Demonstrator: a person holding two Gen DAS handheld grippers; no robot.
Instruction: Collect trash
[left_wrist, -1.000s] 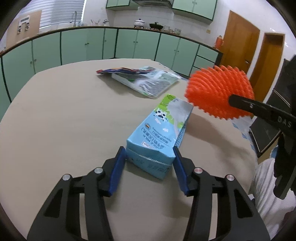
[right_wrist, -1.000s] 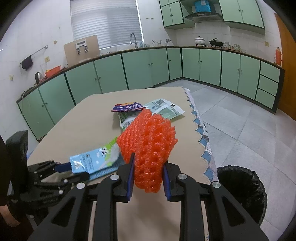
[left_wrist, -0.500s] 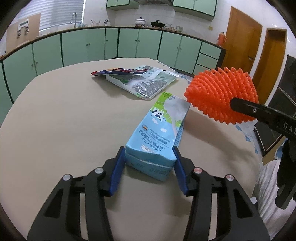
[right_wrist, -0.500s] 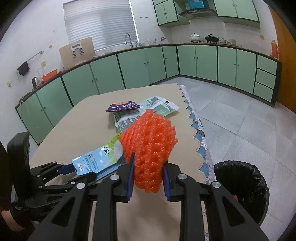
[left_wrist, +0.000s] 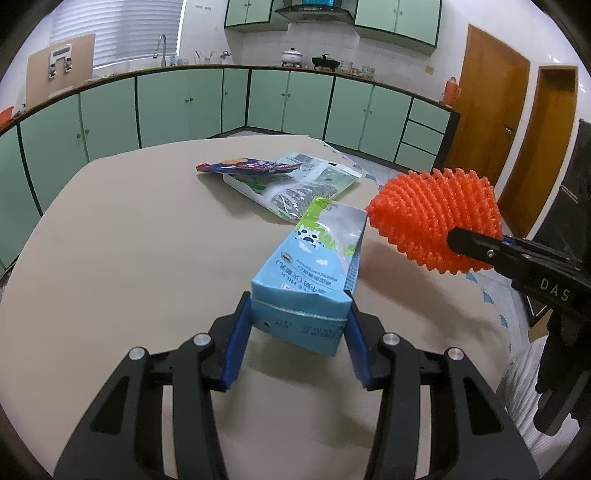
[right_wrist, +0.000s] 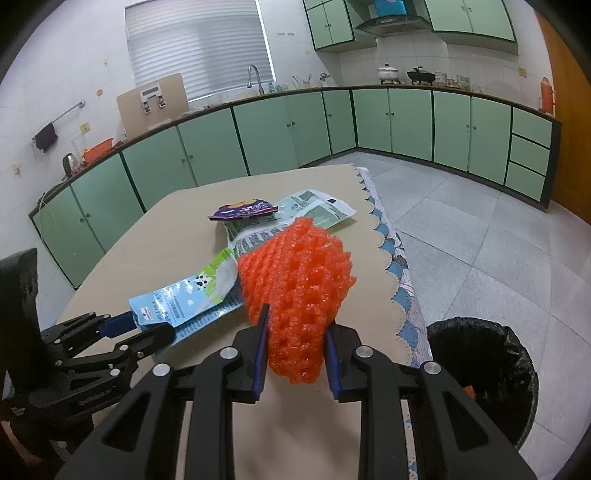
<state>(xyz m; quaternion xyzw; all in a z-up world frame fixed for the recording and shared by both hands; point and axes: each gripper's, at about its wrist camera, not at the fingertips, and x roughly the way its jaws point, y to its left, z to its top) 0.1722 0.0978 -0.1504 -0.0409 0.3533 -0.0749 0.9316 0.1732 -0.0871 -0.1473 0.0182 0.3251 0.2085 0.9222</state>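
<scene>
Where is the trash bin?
The black-lined trash bin sits on the floor at the lower right of the right wrist view, just past the table edge, beside the right gripper squeezing the orange foam net.

My left wrist view sits low over the table (left_wrist: 122, 236), just behind the left gripper (left_wrist: 297, 338), and looks forward along its two fingers toward the green cabinets (left_wrist: 192, 99) and the brown doors (left_wrist: 484, 107) at right. The milk carton (left_wrist: 314, 273) fills the near centre, very close to the lens.

My right wrist view rides higher behind the right gripper (right_wrist: 295, 356), facing across the table (right_wrist: 173, 236) toward the window blind (right_wrist: 199, 44) and the sink tap (right_wrist: 255, 75), with the trash bin (right_wrist: 484, 373) low at right.

Both views share the carton (right_wrist: 184, 299), the orange foam net (left_wrist: 436, 218) (right_wrist: 299, 288), the snack wrappers (left_wrist: 288, 181) (right_wrist: 280, 216) and the cabinet run. Each camera also catches the opposite gripper: the right one at my left view's right edge, the left one (right_wrist: 147, 325) at lower left.
</scene>
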